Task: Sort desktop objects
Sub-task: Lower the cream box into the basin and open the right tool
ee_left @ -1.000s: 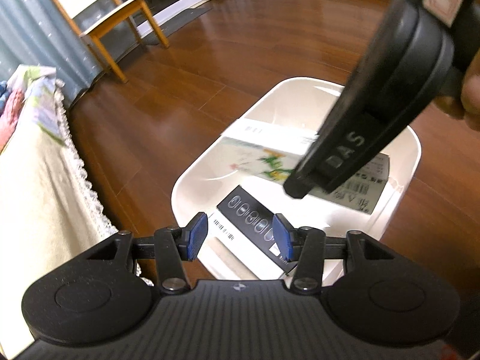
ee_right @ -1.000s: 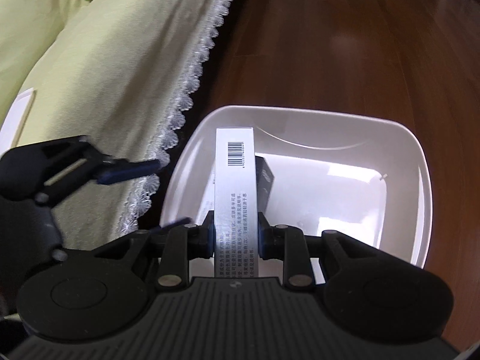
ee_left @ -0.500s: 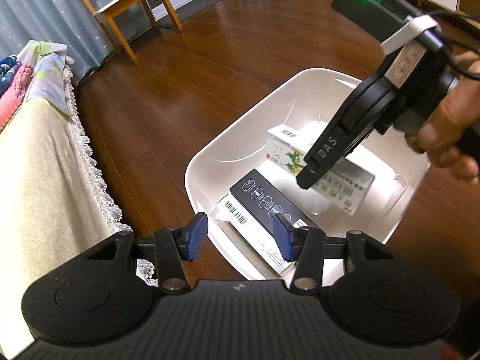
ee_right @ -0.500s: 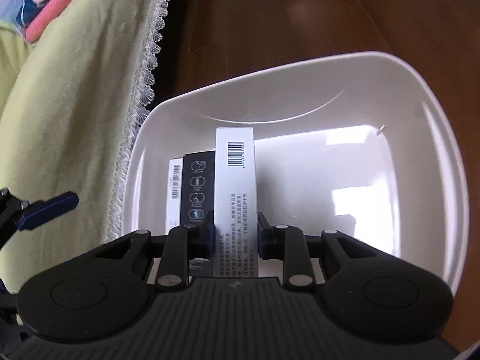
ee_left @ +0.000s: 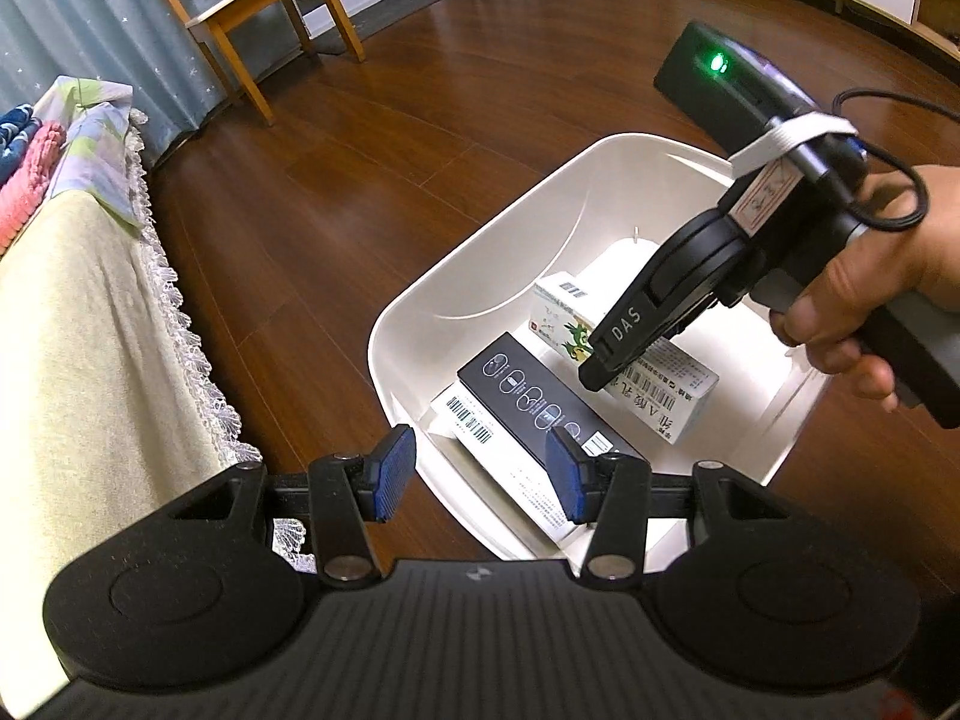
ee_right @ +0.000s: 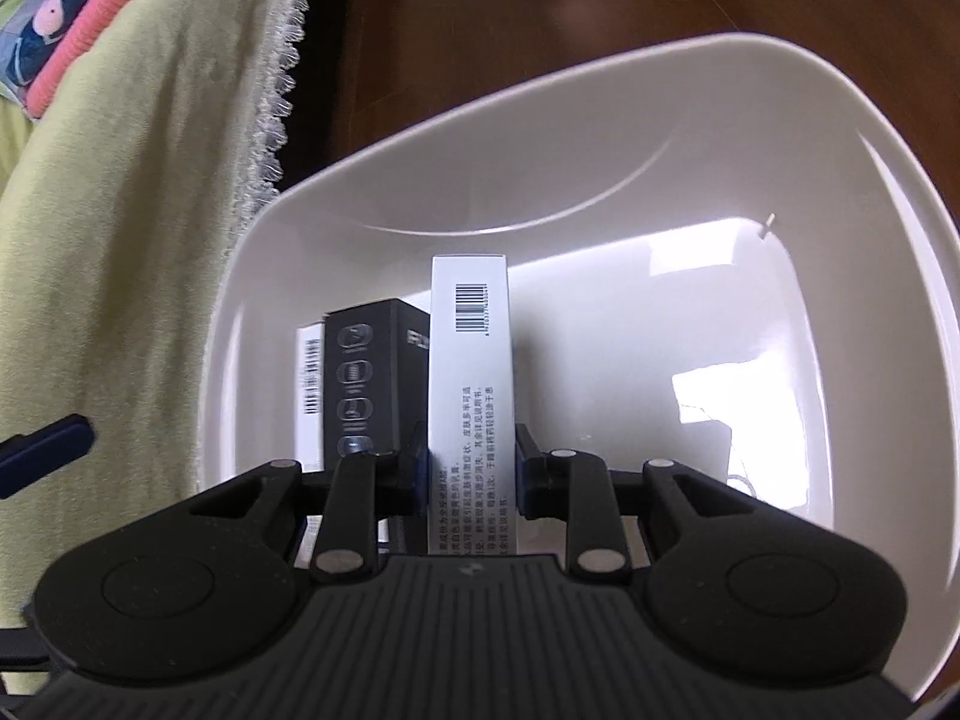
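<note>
A white box with a barcode [ee_right: 471, 384] stands at the centre of the right wrist view, clamped between the jaws of the right gripper [ee_right: 471, 477], which are closed against its two long sides. In the left wrist view the same box [ee_left: 636, 360], printed with green artwork, sits right of centre inside a white plastic tub [ee_left: 480, 276] that rests on a dark wooden floor [ee_left: 336, 180]. To its left in the tub lies a black box [ee_left: 528, 399] on top of another white barcoded box [ee_left: 480, 429]. A hand [ee_left: 864, 294] at the right edge holds the right gripper's handle. At the bottom of that view, the left gripper [ee_left: 477, 474] has its jaws spread wide with nothing between them, above the tub's near rim. A bed with a yellow-green lace-edged cover [ee_left: 78, 348] fills the left, and a wooden chair [ee_left: 252, 12] stands at upper left.
</note>
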The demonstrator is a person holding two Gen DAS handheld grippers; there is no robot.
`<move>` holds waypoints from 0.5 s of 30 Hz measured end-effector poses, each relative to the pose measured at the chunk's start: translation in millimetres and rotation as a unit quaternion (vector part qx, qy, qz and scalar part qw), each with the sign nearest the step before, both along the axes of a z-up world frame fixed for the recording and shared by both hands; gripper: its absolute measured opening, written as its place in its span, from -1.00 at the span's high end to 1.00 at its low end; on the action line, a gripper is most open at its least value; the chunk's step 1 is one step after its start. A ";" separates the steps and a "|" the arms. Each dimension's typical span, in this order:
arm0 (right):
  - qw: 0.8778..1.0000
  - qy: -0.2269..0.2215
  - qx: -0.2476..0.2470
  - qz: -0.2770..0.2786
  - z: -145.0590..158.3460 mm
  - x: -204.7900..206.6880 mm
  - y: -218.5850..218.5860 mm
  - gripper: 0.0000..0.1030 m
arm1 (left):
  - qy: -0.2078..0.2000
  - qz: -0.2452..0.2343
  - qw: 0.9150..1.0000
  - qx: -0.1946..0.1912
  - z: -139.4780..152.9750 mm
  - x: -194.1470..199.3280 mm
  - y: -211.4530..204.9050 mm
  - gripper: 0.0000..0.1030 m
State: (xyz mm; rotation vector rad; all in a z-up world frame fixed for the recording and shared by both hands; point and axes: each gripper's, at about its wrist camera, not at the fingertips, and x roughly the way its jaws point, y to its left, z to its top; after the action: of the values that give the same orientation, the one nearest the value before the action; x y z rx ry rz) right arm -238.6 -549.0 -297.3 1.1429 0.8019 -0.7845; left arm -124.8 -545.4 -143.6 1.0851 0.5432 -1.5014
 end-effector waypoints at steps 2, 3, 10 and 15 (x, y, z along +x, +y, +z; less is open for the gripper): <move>1.000 0.006 0.003 0.004 -4.5 1.3 -1.5 0.55 | 0.001 0.000 1.000 0.000 1.4 -1.3 1.8 -0.04; 1.000 0.008 0.005 0.006 -6.8 1.9 -2.3 0.55 | 0.001 0.000 1.000 0.000 1.8 -1.6 2.3 -0.04; 0.999 0.029 0.024 0.015 -21.4 9.6 -6.2 0.55 | -0.002 0.002 1.000 0.007 -3.4 -1.3 -2.2 -0.05; 0.999 0.024 0.030 0.010 -26.2 13.9 -6.5 0.54 | -0.022 -0.005 1.000 0.013 -6.4 -5.7 -3.8 -0.04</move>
State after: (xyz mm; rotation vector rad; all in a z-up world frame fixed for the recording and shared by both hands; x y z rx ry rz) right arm -224.7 -555.5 -323.5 1.1715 0.8805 -0.7786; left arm -130.5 -549.2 -150.0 1.1396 0.5280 -1.4795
